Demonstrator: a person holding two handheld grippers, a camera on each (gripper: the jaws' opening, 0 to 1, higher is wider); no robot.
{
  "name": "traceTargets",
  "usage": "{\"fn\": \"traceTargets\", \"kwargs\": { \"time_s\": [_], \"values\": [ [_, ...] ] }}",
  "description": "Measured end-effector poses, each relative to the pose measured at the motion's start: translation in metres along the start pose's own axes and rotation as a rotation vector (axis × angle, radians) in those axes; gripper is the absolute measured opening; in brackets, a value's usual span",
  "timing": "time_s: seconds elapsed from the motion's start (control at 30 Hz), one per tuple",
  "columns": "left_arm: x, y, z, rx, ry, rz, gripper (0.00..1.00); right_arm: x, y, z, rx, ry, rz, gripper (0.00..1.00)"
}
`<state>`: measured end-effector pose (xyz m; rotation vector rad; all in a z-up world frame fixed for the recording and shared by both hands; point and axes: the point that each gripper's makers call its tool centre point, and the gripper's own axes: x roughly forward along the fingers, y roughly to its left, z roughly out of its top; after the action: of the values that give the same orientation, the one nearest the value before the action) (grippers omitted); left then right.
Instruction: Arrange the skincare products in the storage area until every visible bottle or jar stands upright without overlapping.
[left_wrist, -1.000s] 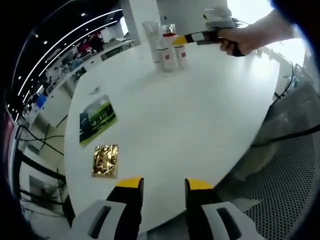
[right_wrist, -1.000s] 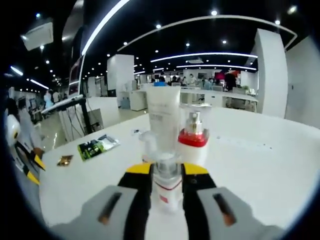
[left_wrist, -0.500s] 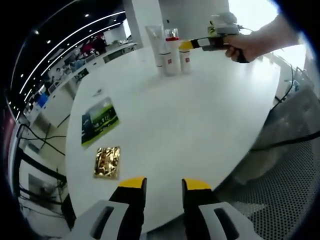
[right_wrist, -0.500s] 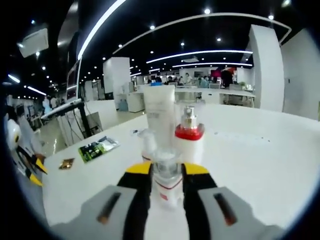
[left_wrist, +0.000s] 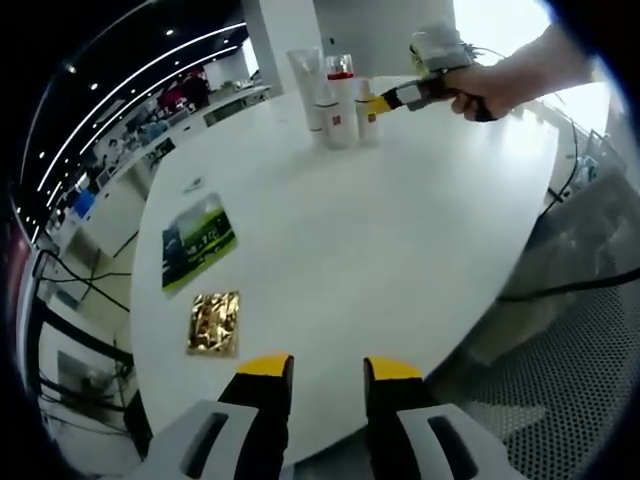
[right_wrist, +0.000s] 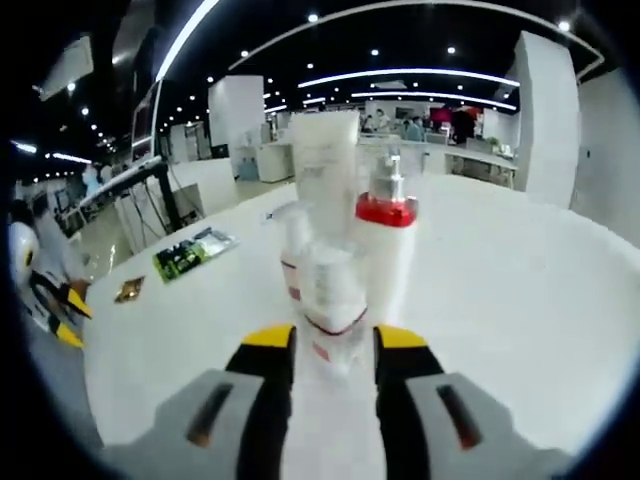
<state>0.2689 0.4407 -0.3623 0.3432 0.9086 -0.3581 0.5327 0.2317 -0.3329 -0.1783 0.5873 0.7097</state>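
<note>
Several skincare products stand upright in a tight cluster on the white round table (left_wrist: 400, 240). In the right gripper view I see a small clear bottle with a red band (right_wrist: 330, 305) in front, a tall white tube (right_wrist: 325, 160) behind it, a red-collared pump bottle (right_wrist: 385, 250) to the right and another small bottle (right_wrist: 292, 255) to the left. My right gripper (right_wrist: 333, 345) is open, its yellow tips standing just clear of the front bottle. In the left gripper view the cluster (left_wrist: 335, 100) sits at the far edge, with the right gripper (left_wrist: 385, 100) beside it. My left gripper (left_wrist: 328, 370) is open with nothing between its fingers.
A green leaflet (left_wrist: 197, 240) and a gold foil packet (left_wrist: 212, 322) lie on the table's left side. A person's hand (left_wrist: 490, 85) holds the right gripper. Past the near table edge are cables (left_wrist: 570, 285) and a perforated floor (left_wrist: 560, 400).
The right gripper's jaws have spread apart and let go of the small clear bottle, which stays standing. The left gripper has hardly moved.
</note>
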Motion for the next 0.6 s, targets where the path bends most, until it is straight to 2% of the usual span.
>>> {"fn": "traceTargets", "kwargs": {
  "time_s": [0.07, 0.13, 0.27, 0.43, 0.53, 0.6],
  "values": [
    [0.000, 0.000, -0.001, 0.001, 0.004, 0.001, 0.29, 0.003, 0.001, -0.005, 0.058, 0.021, 0.000, 0.30],
    [0.000, 0.000, -0.001, 0.000, 0.003, 0.002, 0.29, 0.006, 0.002, -0.010, 0.081, 0.049, -0.009, 0.30],
    [0.000, 0.000, -0.003, 0.005, 0.012, 0.001, 0.29, 0.010, 0.004, -0.013, 0.038, 0.087, -0.015, 0.22],
    [0.000, 0.001, -0.003, 0.015, 0.017, 0.002, 0.28, 0.014, 0.004, -0.012, 0.018, 0.097, -0.018, 0.20],
    [0.000, 0.001, -0.003, 0.017, 0.016, 0.002, 0.28, 0.013, 0.003, -0.007, 0.026, 0.095, -0.021, 0.20],
    [0.000, 0.001, -0.004, 0.019, 0.017, 0.002, 0.28, 0.014, 0.003, -0.007, 0.071, 0.097, -0.023, 0.22]
  ]
}}
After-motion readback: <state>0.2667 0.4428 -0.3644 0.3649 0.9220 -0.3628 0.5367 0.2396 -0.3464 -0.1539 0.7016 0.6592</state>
